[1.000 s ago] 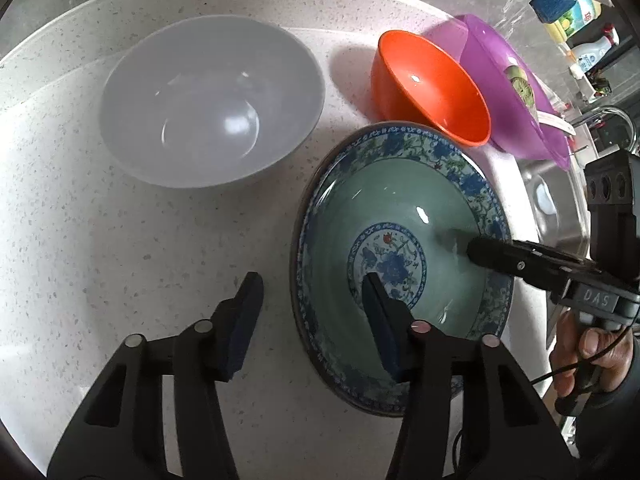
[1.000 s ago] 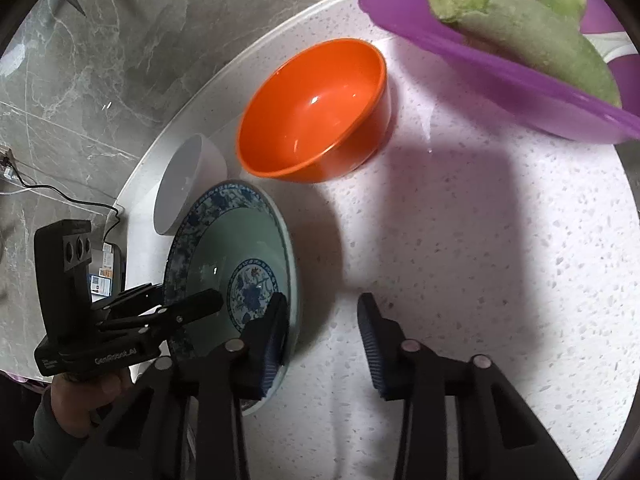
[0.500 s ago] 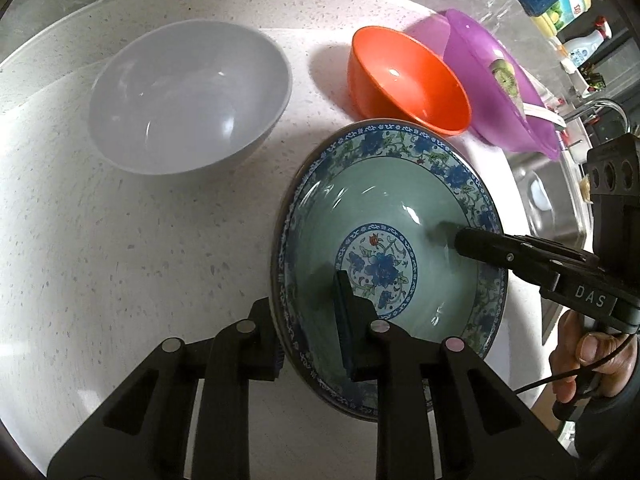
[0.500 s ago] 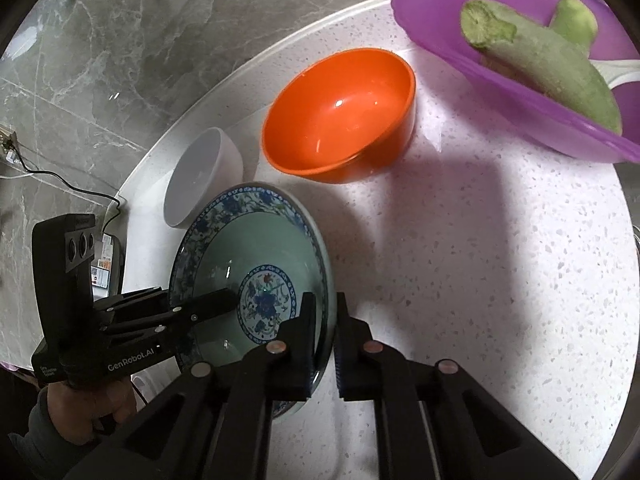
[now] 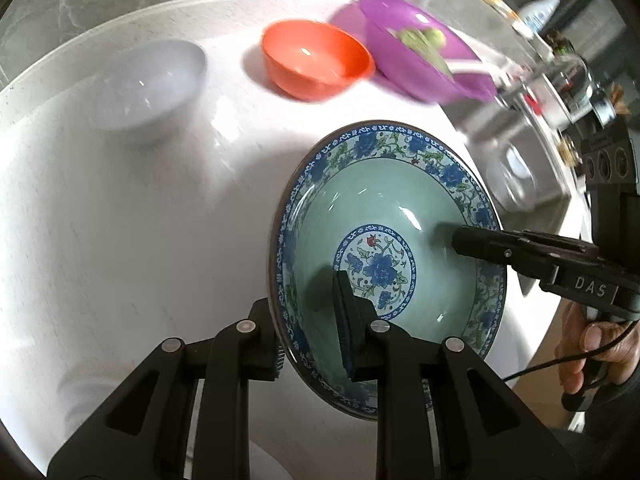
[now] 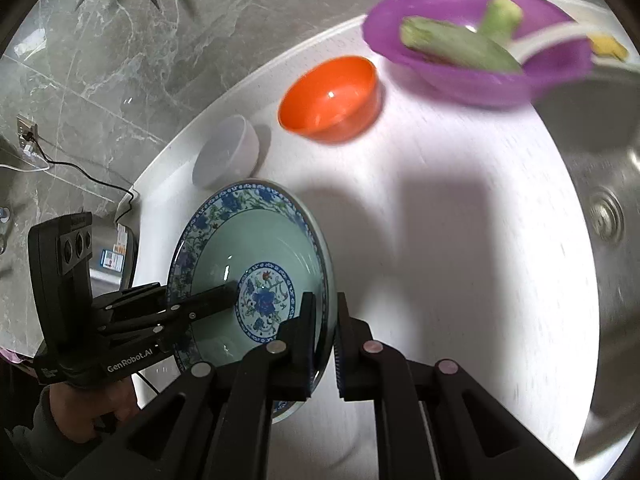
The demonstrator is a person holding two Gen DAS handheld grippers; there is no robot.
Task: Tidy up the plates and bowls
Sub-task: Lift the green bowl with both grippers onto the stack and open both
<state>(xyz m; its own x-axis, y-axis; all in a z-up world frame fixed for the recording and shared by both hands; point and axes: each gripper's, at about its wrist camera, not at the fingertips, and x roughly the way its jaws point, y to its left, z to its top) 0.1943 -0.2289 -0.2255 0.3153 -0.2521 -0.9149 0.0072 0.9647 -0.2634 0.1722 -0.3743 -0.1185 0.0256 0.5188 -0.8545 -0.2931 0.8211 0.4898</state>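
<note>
A green bowl with a blue floral rim [image 5: 384,216] is held above the white counter by both grippers. My left gripper [image 5: 312,320] is shut on its near rim, one finger inside, one outside. My right gripper [image 6: 324,332] is shut on the opposite rim; it also shows in the left wrist view [image 5: 500,248]. The floral bowl shows in the right wrist view [image 6: 256,256] too. An orange bowl [image 5: 316,60] and a white bowl [image 5: 148,80] sit on the counter behind.
A purple bowl [image 6: 472,40] holding green vegetables stands at the back beside the orange bowl [image 6: 332,96]. A steel sink [image 6: 600,208] lies to the right. Bottles [image 5: 540,4] stand at the far right. The marble wall [image 6: 120,40] backs the counter.
Both grippers have closed on the floral bowl's rim and lifted it off the counter. The other bowls now look farther away and blurred by the motion.
</note>
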